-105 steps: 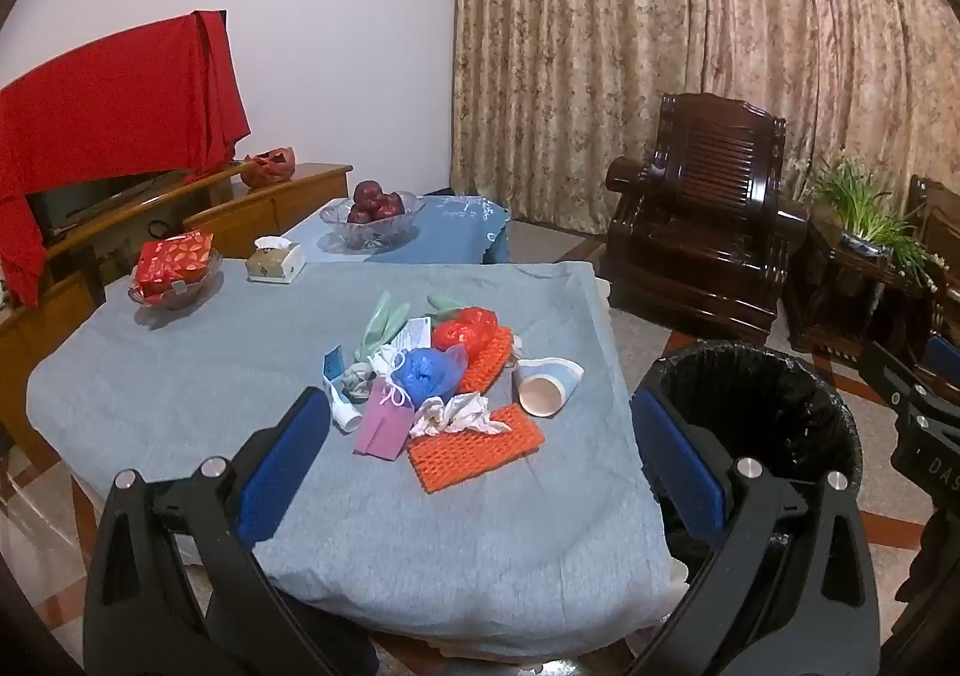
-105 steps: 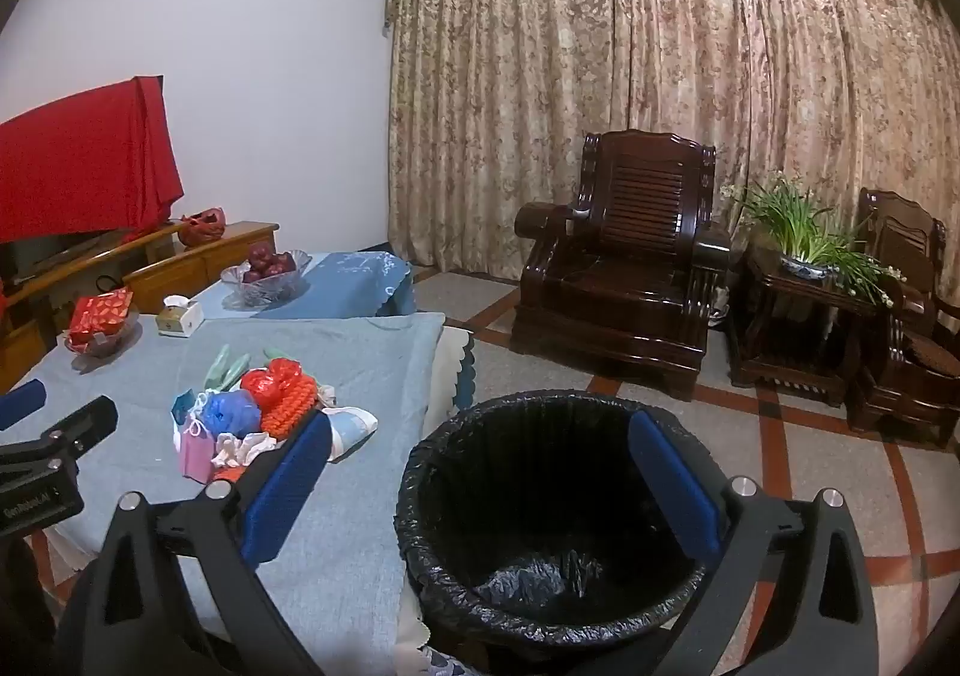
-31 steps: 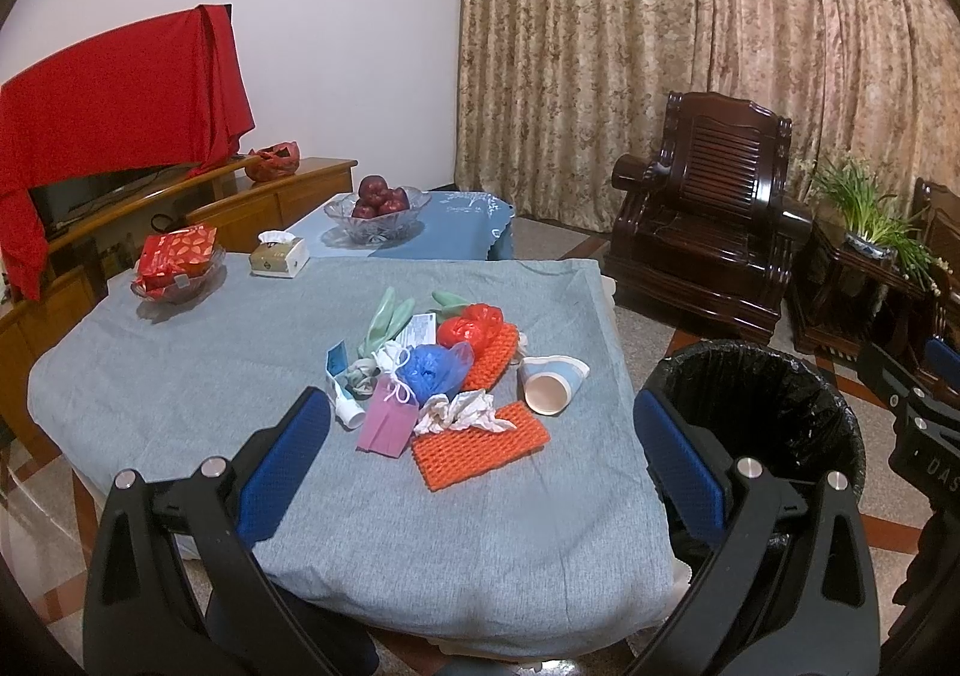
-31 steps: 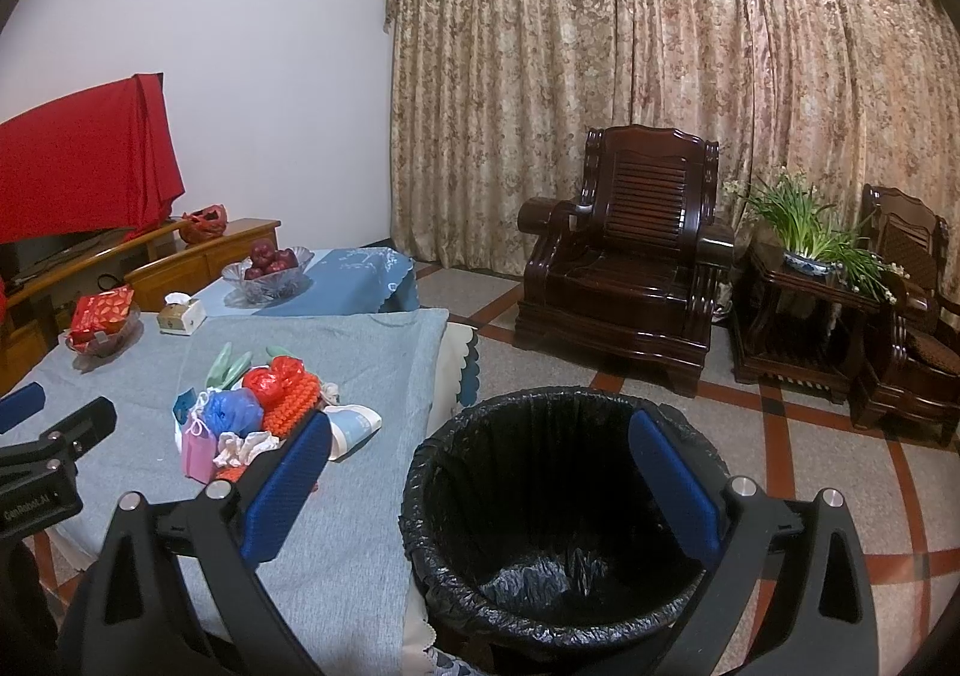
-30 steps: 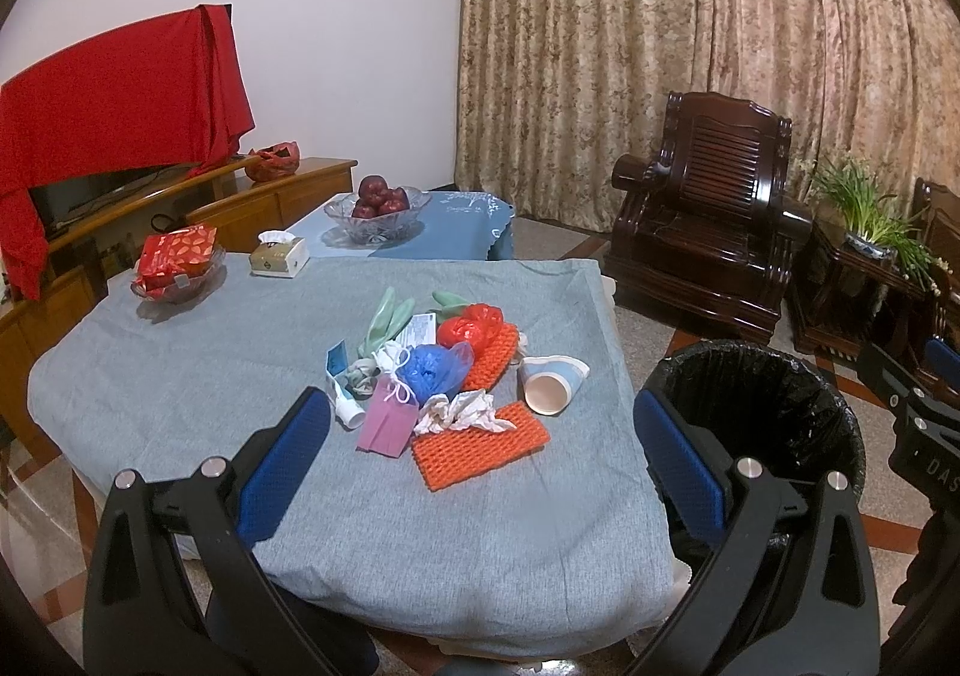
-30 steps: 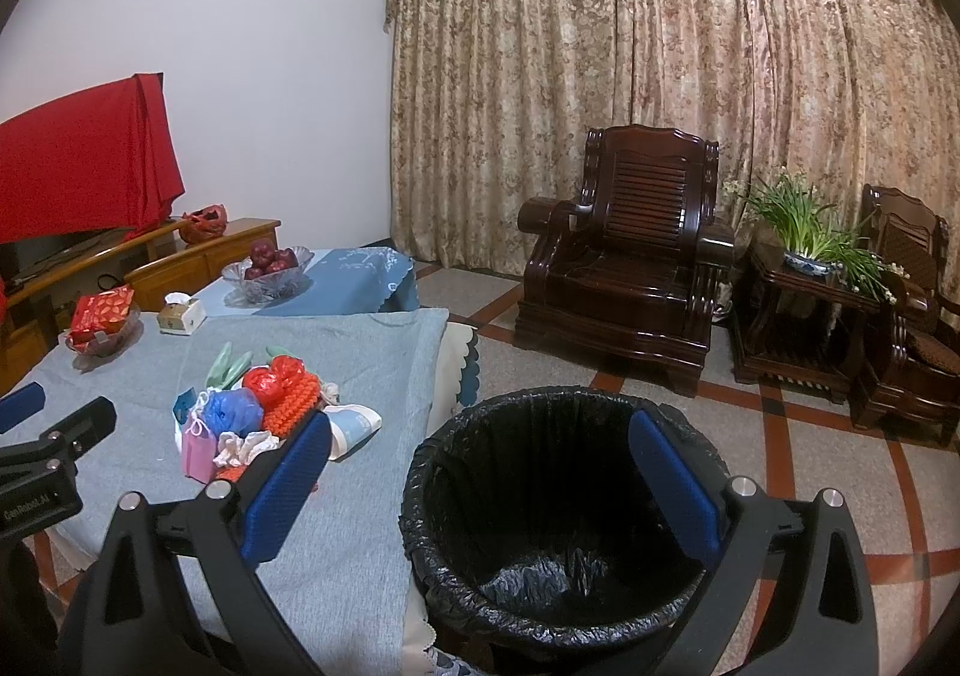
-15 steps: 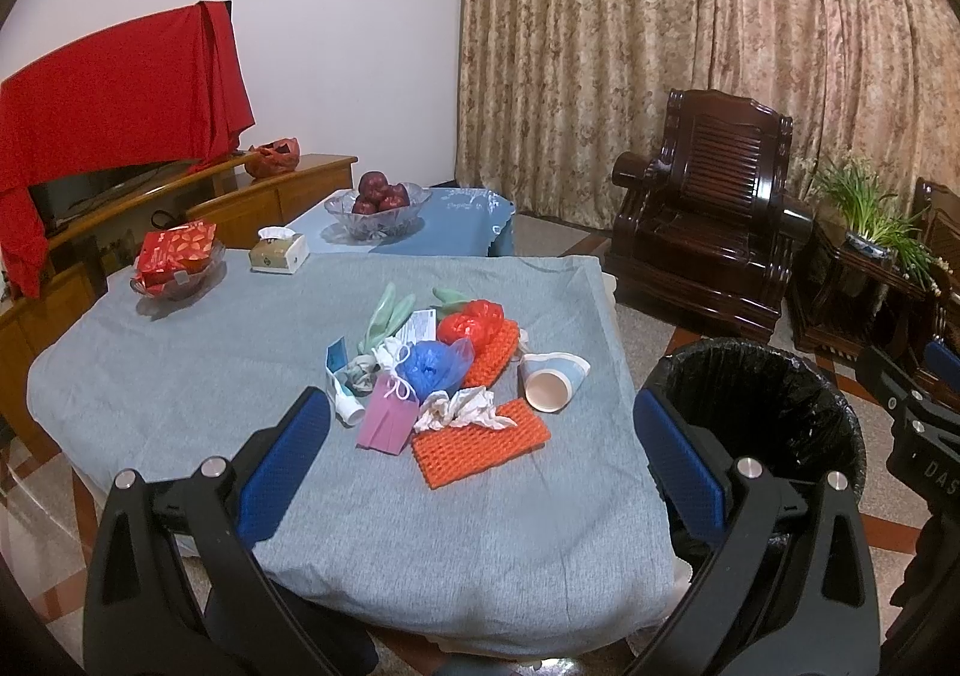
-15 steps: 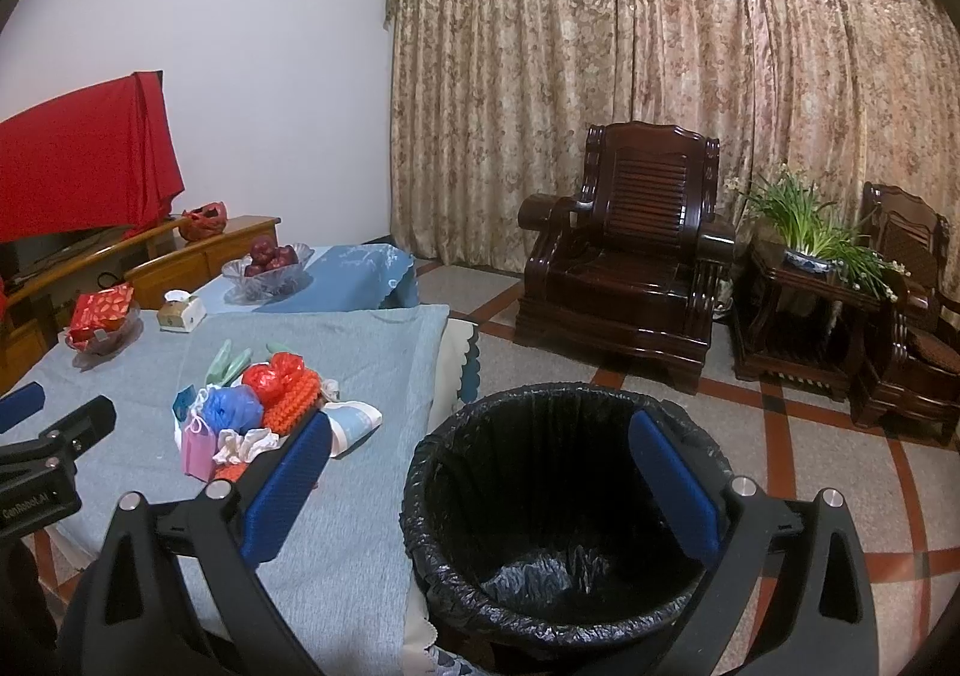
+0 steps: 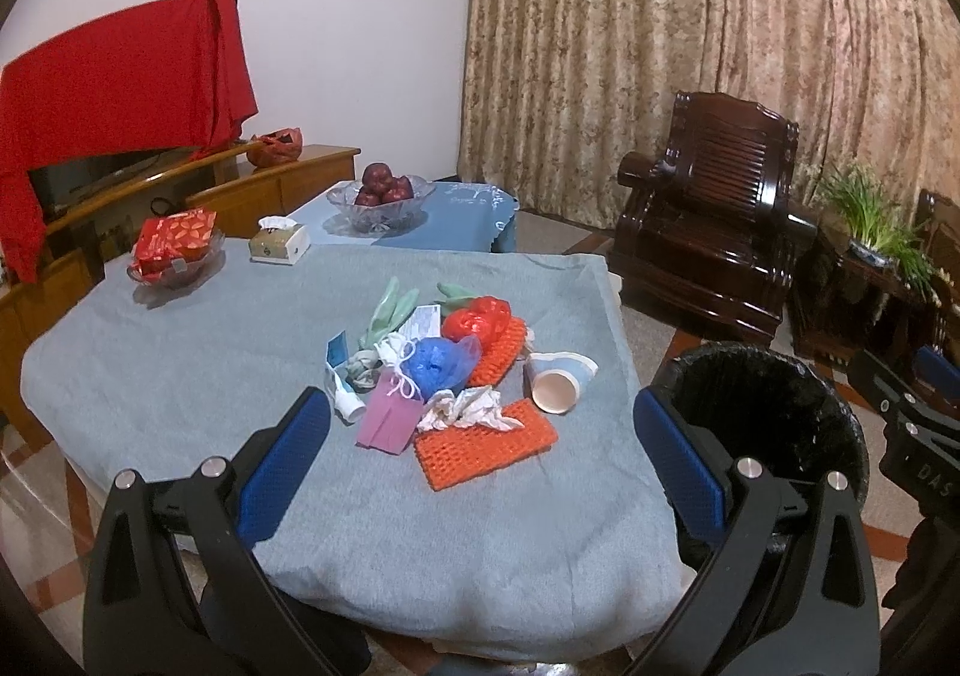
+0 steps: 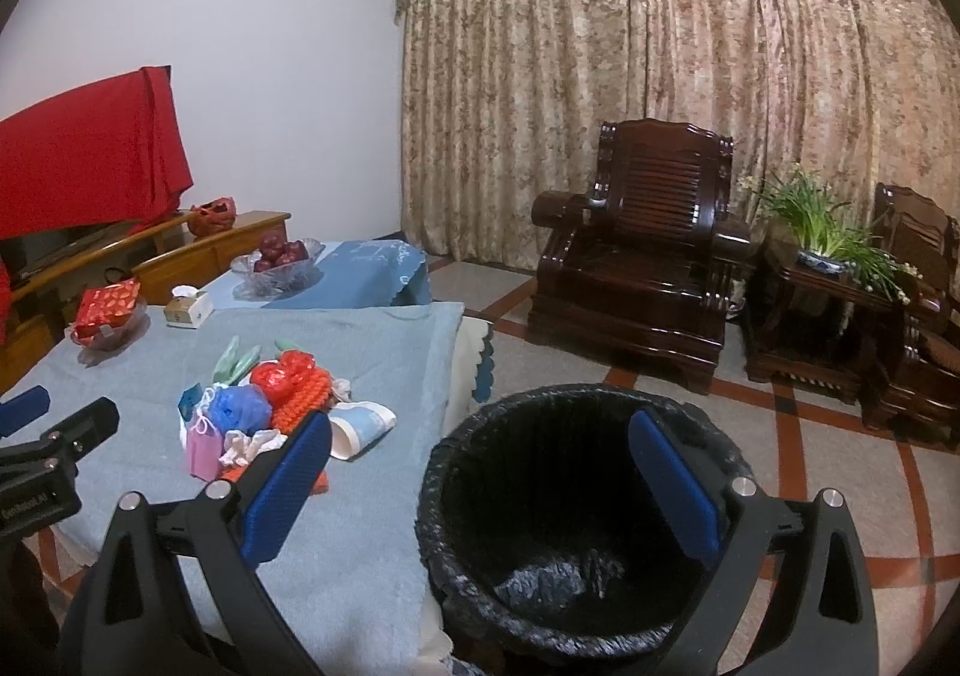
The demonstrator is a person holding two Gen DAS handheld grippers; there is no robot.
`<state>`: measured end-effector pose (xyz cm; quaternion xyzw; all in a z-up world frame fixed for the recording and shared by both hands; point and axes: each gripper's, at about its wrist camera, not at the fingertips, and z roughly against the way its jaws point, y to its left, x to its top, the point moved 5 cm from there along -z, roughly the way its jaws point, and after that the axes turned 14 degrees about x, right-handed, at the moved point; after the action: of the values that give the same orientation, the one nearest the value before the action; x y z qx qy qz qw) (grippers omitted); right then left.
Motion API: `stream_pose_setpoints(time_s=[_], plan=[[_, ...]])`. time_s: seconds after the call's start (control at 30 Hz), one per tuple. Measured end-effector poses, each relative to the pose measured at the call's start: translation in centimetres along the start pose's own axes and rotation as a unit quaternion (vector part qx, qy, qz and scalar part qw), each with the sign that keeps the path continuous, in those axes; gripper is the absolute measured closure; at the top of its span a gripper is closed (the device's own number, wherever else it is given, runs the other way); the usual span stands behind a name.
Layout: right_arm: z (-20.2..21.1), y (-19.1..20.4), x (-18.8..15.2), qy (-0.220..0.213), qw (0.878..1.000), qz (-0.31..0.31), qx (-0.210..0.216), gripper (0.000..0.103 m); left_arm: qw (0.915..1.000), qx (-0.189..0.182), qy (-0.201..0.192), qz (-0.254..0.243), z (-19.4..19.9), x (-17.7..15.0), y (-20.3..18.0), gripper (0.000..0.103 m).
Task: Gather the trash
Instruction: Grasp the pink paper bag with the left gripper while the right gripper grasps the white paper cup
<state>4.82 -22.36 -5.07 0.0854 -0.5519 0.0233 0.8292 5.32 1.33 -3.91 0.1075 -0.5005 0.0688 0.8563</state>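
- Left wrist view: the left gripper (image 9: pixel 480 448) hangs released, jaws spread wide and holding nothing, above the near edge of the grey-clothed table (image 9: pixel 180 352). The trash pile (image 9: pixel 447 370) lies just beyond and between the fingers: an orange net (image 9: pixel 483 445) nearest, crumpled tissue (image 9: pixel 468 409), a pink bag (image 9: pixel 390 418), a blue bag (image 9: pixel 438 361), a tipped paper cup (image 9: pixel 558 382) at right. The black-lined bin (image 9: pixel 774 412) stands on the floor right of the table.
- Right wrist view: the right gripper (image 10: pixel 480 472) is also released and empty, poised over the bin (image 10: pixel 576 526); the trash pile (image 10: pixel 264 406) lies to the left, beyond its left finger.
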Motion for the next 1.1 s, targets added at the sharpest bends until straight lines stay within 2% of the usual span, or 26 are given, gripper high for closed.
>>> stream_pose_setpoints(time_s=[0.3, 0.4, 0.53, 0.73, 0.83, 0.97, 1.1], plan=[[-7.1, 2.6, 0.2, 0.033, 0.999, 0.011, 0.036, 0.006, 0.9974, 0.069, 0.015, 0.015, -7.7, -1.9, 4.4, 0.005], [-10.2, 3.9, -0.4, 0.052, 0.997, 0.014, 0.050, 0.007, 0.9969, 0.067, 0.025, 0.033, -10.3, -2.6, 5.6, 0.005], [-14.0, 5.3, -1.4, 0.073, 0.995, 0.022, 0.064, 0.013, 0.9959, 0.075, 0.047, 0.021, -13.3, -3.0, 6.4, 0.005], [-19.6, 6.3, -3.0, 0.110, 0.991, 0.026, 0.066, 0.020, 0.9953, 0.077, 0.054, 0.023, -16.7, -4.0, 7.1, 0.005], [-21.8, 6.7, -3.8, 0.124, 0.990, 0.040, 0.061, 0.021, 0.9953, 0.076, 0.057, 0.019, -18.2, -4.4, 7.3, 0.008], [-24.7, 6.8, -4.6, 0.146, 0.987, 0.042, 0.056, 0.022, 0.9948, 0.074, 0.066, 0.023, -19.9, -4.7, 7.4, 0.017], [-26.6, 6.8, -5.1, 0.162, 0.985, 0.037, 0.052, 0.022, 0.9953, 0.070, 0.063, 0.023, -20.8, -4.7, 7.3, 0.017]])
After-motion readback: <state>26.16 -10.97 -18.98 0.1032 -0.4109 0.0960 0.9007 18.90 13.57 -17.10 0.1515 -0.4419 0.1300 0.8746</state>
